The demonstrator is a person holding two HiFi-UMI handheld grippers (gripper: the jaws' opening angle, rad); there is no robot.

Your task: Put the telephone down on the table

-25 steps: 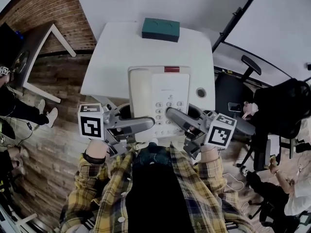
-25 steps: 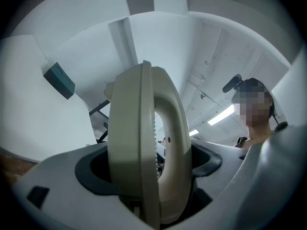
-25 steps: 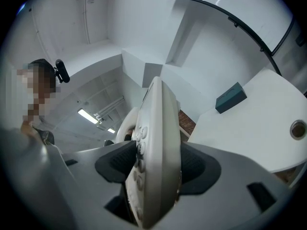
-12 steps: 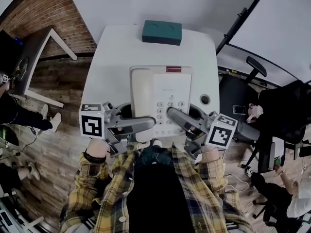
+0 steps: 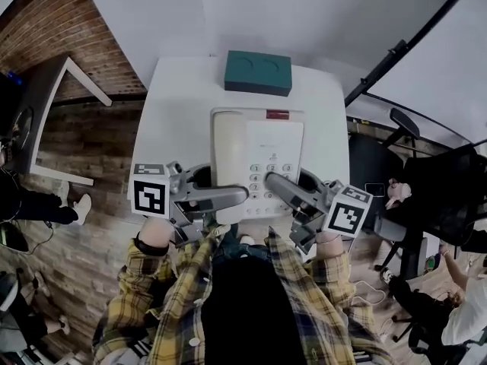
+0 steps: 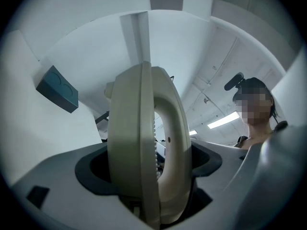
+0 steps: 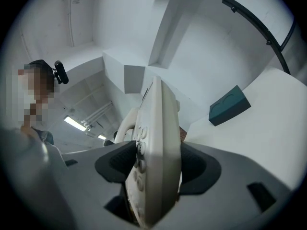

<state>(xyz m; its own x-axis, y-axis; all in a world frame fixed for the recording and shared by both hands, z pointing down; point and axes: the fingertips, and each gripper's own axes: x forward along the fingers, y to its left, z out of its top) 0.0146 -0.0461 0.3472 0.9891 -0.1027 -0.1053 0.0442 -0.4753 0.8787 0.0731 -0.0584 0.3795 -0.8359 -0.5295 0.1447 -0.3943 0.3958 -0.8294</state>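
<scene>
Two grips on telephone (image 5: 262, 147) — left hand-held gripper (image 5: 232, 196), right hand-held gripper (image 5: 278, 187) — both clamped, near level, over table (image 5: 183, 97).

- I can't tell whether the telephone (image 5: 257, 158) touches the table (image 5: 183, 97) beneath it.
- From the head view, the lower jaws of the left gripper (image 5: 237, 196) and the right gripper (image 5: 275, 182) are hidden under the telephone.
- The keypad print is too small for me to read.
- The table's near edge is covered.
</scene>
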